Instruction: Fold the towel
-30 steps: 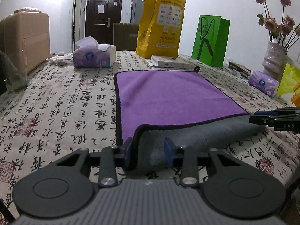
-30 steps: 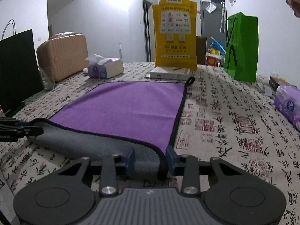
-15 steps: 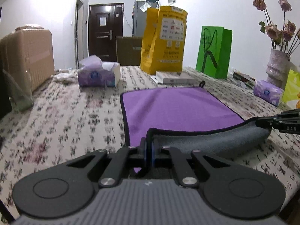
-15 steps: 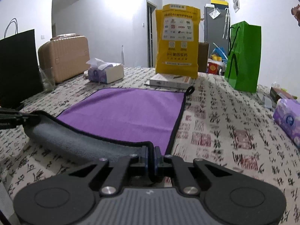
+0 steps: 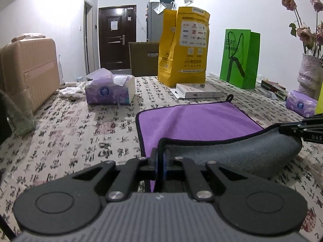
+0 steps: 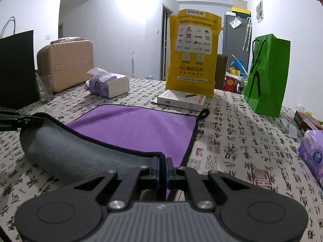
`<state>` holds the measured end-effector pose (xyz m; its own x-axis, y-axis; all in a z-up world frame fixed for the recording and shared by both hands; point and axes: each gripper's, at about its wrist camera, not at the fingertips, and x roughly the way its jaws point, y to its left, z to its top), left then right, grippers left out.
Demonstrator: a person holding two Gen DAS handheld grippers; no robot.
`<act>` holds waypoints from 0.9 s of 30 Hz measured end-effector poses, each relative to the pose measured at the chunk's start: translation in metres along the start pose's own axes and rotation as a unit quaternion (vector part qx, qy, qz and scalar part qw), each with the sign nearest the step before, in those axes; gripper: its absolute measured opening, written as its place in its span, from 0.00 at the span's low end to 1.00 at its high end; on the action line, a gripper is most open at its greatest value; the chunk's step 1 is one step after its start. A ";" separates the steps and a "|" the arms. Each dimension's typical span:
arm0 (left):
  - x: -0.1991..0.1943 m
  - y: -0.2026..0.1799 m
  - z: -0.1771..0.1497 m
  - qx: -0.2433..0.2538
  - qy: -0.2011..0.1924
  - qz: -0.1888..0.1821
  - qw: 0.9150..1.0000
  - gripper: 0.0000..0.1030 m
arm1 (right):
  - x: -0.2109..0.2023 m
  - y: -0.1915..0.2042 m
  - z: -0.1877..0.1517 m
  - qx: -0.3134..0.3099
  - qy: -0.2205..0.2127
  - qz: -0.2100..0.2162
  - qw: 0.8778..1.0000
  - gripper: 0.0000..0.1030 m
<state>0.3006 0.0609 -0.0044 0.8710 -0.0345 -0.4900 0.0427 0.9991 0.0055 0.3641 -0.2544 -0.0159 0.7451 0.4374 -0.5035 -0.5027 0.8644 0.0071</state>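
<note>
A purple towel (image 5: 193, 121) with a grey underside and black trim lies on the patterned tablecloth; it also shows in the right wrist view (image 6: 137, 129). Its near edge is lifted and curls over, grey side up. My left gripper (image 5: 160, 159) is shut on the towel's near left corner. My right gripper (image 6: 162, 164) is shut on the near right corner. Each gripper shows at the edge of the other's view, the right one (image 5: 302, 130) and the left one (image 6: 16, 119), holding the raised edge above the table.
Beyond the towel stand a white flat box (image 5: 196, 93), a yellow bag (image 5: 184, 46), a green bag (image 5: 240, 57) and a tissue box (image 5: 110, 90). A second tissue pack (image 6: 311, 153) lies right, a vase (image 5: 310, 74) behind it. A glass (image 6: 44, 87) and suitcase (image 6: 65, 62) stand left.
Both grippers closed on the towel's near corners, then lifted them. The near edge rose off the table and rolls forward over the purple side.
</note>
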 end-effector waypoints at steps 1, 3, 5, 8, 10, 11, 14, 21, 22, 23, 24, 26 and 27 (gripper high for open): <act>0.002 0.000 0.003 0.003 -0.001 0.001 1.000 0.05 | 0.004 -0.001 0.003 -0.002 0.001 0.000 1.000 0.05; 0.006 0.001 0.007 0.007 -0.003 0.003 1.000 0.05 | 0.010 -0.002 0.008 -0.006 0.002 0.000 1.000 0.05; 0.011 0.002 0.012 0.010 -0.005 0.004 1.000 0.05 | 0.016 -0.005 0.012 -0.007 0.002 0.001 1.000 0.05; 0.021 0.003 0.019 0.009 0.001 0.007 1.000 0.05 | 0.024 -0.008 0.019 -0.008 0.002 0.001 1.000 0.05; 0.027 0.003 0.022 0.010 0.005 0.008 1.000 0.05 | 0.029 -0.009 0.023 -0.011 0.001 0.000 1.000 0.05; 0.030 0.004 0.024 0.008 0.006 0.007 1.000 0.05 | 0.031 -0.010 0.024 -0.012 0.001 0.000 1.000 0.05; 0.039 0.008 0.030 0.002 0.010 0.005 1.000 0.05 | 0.040 -0.014 0.030 -0.016 0.003 -0.002 1.000 0.05; 0.057 0.012 0.042 0.002 0.017 0.006 1.000 0.05 | 0.059 -0.022 0.041 -0.021 0.008 -0.002 1.000 0.05; 0.060 0.013 0.045 0.003 0.018 0.006 1.000 0.05 | 0.062 -0.022 0.043 -0.022 0.009 -0.002 1.000 0.05; 0.063 0.014 0.048 0.003 0.019 0.006 1.000 0.05 | 0.065 -0.023 0.045 -0.023 0.009 -0.002 1.000 0.05; 0.066 0.015 0.051 0.003 0.021 0.007 1.000 0.05 | 0.068 -0.024 0.047 -0.024 0.010 -0.003 1.000 0.05; 0.072 0.016 0.056 0.003 0.025 0.007 1.000 0.05 | 0.074 -0.026 0.051 -0.024 0.010 -0.003 1.000 0.05; 0.076 0.018 0.059 0.002 0.028 0.006 1.000 0.05 | 0.077 -0.027 0.052 -0.024 0.010 -0.003 1.000 0.05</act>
<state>0.3958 0.0745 0.0097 0.8429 -0.0208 -0.5377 0.0343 0.9993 0.0151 0.4580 -0.2308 -0.0098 0.7395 0.4261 -0.5210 -0.5189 0.8540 -0.0380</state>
